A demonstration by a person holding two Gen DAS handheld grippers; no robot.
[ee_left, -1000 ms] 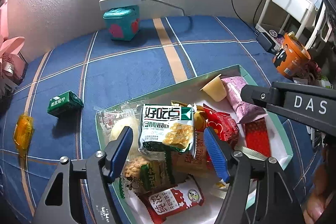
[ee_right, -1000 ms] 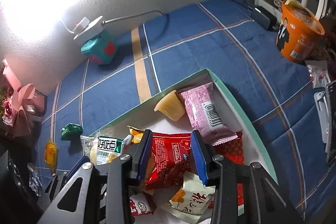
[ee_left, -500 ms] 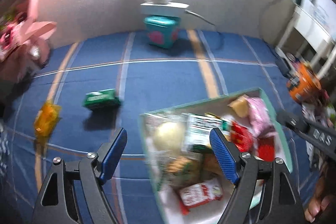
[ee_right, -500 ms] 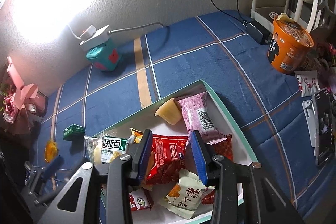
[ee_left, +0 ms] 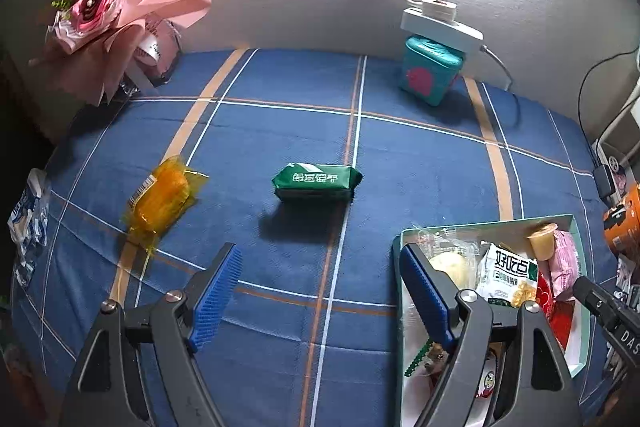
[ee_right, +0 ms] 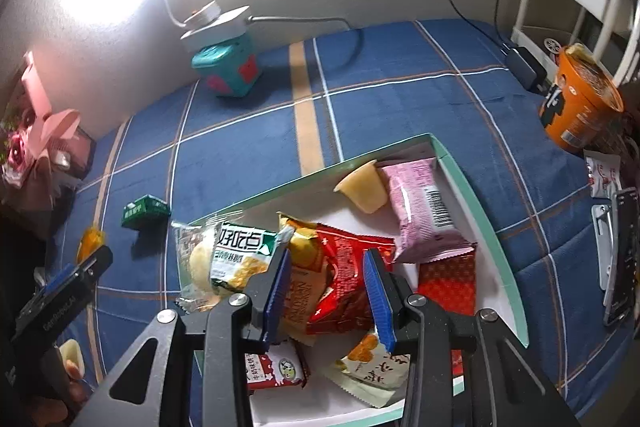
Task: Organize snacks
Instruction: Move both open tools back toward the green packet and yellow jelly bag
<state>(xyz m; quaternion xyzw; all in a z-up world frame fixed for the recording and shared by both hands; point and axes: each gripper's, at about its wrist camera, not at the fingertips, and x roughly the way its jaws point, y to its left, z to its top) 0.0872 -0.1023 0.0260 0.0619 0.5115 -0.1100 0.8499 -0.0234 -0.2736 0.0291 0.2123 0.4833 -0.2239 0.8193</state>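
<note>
A green snack pack [ee_left: 317, 182] lies on the blue plaid cloth, with an orange wrapped snack [ee_left: 162, 199] to its left. My left gripper [ee_left: 320, 291] is wide open and empty, hovering in front of the green pack. A teal-rimmed white box [ee_right: 460, 175] holds several snack packets, a jelly cup [ee_right: 362, 187] and a pink packet [ee_right: 422, 203]. My right gripper [ee_right: 326, 291] hovers open over a red packet [ee_right: 344, 275] in the box. The box also shows in the left wrist view [ee_left: 578, 227]. The green pack also shows in the right wrist view [ee_right: 144, 210].
A teal tin [ee_left: 432, 75] with a white power strip on top stands by the back wall. A pink bouquet [ee_left: 100, 7] sits at the back left. An orange noodle cup [ee_right: 576, 107] stands at the right. A clear wrapper [ee_left: 28, 223] lies at the cloth's left edge.
My left gripper has swung left, off the box, and now faces the green pack and orange snack on the cloth. My right gripper has stayed over the box, shifting only slightly.
</note>
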